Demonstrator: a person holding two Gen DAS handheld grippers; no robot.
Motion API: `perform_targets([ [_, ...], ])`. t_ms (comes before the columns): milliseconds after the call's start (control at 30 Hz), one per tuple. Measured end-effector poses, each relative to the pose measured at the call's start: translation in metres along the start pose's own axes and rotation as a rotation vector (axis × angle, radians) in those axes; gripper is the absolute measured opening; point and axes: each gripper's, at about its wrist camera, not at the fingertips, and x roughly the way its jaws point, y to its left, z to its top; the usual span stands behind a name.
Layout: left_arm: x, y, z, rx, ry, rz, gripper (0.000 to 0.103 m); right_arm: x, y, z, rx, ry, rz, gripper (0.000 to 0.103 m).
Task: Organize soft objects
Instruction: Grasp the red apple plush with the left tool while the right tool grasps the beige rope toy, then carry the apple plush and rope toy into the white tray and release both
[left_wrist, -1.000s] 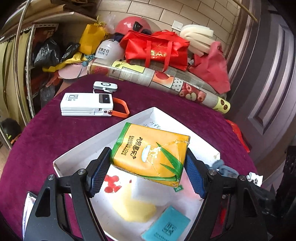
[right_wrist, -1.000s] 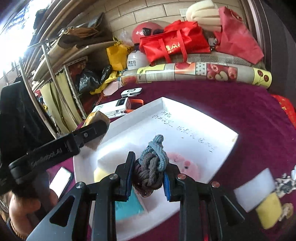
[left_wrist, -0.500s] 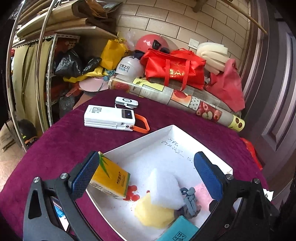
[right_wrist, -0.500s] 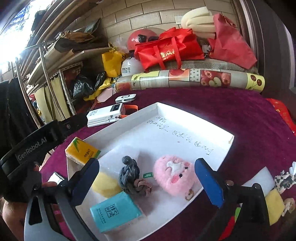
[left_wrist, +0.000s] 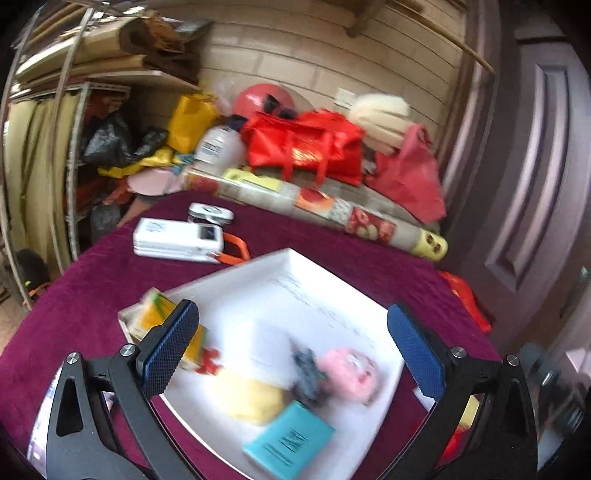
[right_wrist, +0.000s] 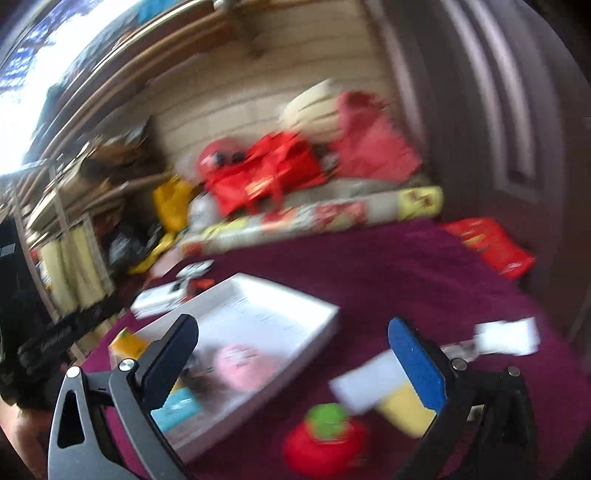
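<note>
While both views are motion-blurred, the layout reads fine: white tray (left_wrist: 354, 291) on the purple cloth (left_wrist: 92, 288) already holds most soft items. Inside it: orange tissue pack (left_wrist: 151, 314) at the left corner, yellow sponge (left_wrist: 251, 397), grey knotted rope (left_wrist: 308, 373), pink plush (left_wrist: 349, 373), teal tissue pack (left_wrist: 290, 441) at the near edge, plus a white foam block, too blurred to place exactly.

Left gripper (left_wrist: 291, 347) hovers over the tray, fingers wide apart, nothing between them. Right gripper (right_wrist: 291, 354) also spread wide and empty, aimed at the cloth just right of the tray.

Left to do, judging from the right wrist view: red-and-green plush (right_wrist: 327, 441), white-and-yellow sponge (right_wrist: 384, 391) and another white piece (right_wrist: 508, 336) lie outside the tray. So roughly two thirds done, I'd say.

Writing: dark handwriting on the tray floor, unreadable. Teal pack has a dark label, illegible. White power bank (left_wrist: 177, 240) beyond the tray has markings, too blurred. Gold print on red bag (left_wrist: 303, 147), can't read.
</note>
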Motion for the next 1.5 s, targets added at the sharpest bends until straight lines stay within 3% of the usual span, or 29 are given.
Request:
perform_targets([
  [133,0.007,-0.026,-0.018,0.048,0.071,-0.071,0.103,-0.025,-0.060,-0.004,0.077,-0.043,-0.118,0.103],
  [267,0.013,-0.057,-0.038,0.135,0.146,-0.150,0.103,-0.032,-0.115,-0.022,0.186,-0.010,-0.191,0.103],
  [433,0.027,-0.114,-0.081,0.298,0.366,-0.349,0.103,-0.037,-0.161,-0.043,0.317,0.015,-0.267,0.103],
  [533,0.037,-0.141,-0.103,0.392,0.424,-0.323,0.103,-0.026,-0.174,-0.045,0.309,0.109,-0.312,0.103],
  [633,0.048,-0.160,-0.117,0.463,0.431,-0.268,0.103,-0.006,-0.169,-0.047,0.219,0.251,-0.265,0.103],
  [767,0.060,-0.167,-0.128,0.508,0.454,-0.252,0.103,0.020,-0.141,-0.056,0.027,0.386,-0.225,0.100],
  [833,0.067,-0.174,-0.136,0.565,0.466,-0.228,0.102,0.031,-0.137,-0.065,-0.028,0.442,-0.232,0.085],
  [867,0.069,-0.177,-0.141,0.589,0.471,-0.220,0.099,0.039,-0.137,-0.073,-0.033,0.482,-0.233,0.071],
  [900,0.071,-0.177,-0.145,0.599,0.475,-0.217,0.090,0.042,-0.139,-0.078,-0.026,0.500,-0.228,0.064],
  [933,0.074,-0.176,-0.149,0.603,0.477,-0.218,0.083,0.043,-0.139,-0.084,-0.037,0.502,-0.232,0.064],
  [1000,0.079,-0.179,-0.156,0.615,0.506,-0.224,0.064,0.040,-0.138,-0.085,-0.043,0.486,-0.254,0.047],
  [1167,0.067,-0.172,-0.148,0.566,0.447,-0.263,0.060,0.030,-0.148,-0.087,0.014,0.451,-0.226,0.033],
  [1500,0.034,-0.174,-0.139,0.588,0.265,-0.265,0.060,0.009,-0.144,-0.071,0.022,0.330,-0.233,0.032],
])
